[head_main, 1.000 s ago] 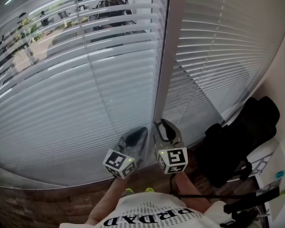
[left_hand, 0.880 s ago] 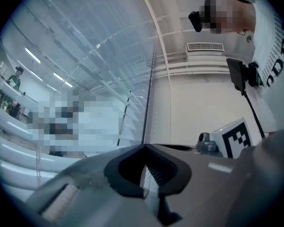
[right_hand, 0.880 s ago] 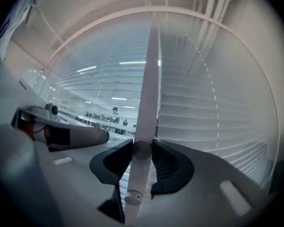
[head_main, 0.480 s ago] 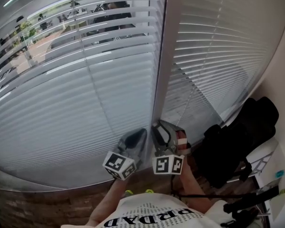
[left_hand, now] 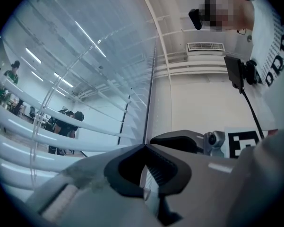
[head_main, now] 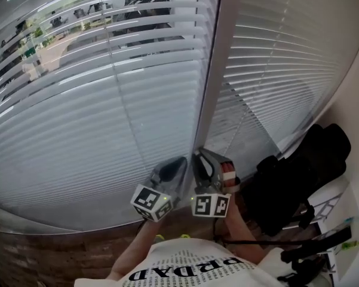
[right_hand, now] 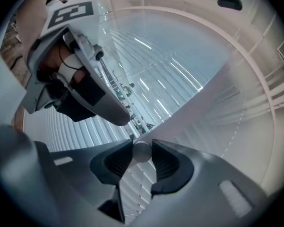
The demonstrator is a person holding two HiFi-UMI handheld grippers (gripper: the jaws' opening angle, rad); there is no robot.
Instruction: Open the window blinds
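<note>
While the slats of the left blind [head_main: 77, 136] are lying open only near the top, the left gripper [head_main: 173, 166] is idling beside the window post [head_main: 210, 82], jaws pressed together on nothing visible; the right gripper [head_main: 203, 160], whose jaws have just been closing, is clamping the round tilt wand [right_hand: 142, 152], apparently so a twist can turn the slats, and the right blind [head_main: 281, 64] is hanging shut

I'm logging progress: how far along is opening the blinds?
Partly done: the upper slats are tilted open, with the view beyond showing between them. In hand: the right gripper has just closed its jaws on the tilt wand. Still to do: the lower slats and the right-hand blind look shut.
</note>
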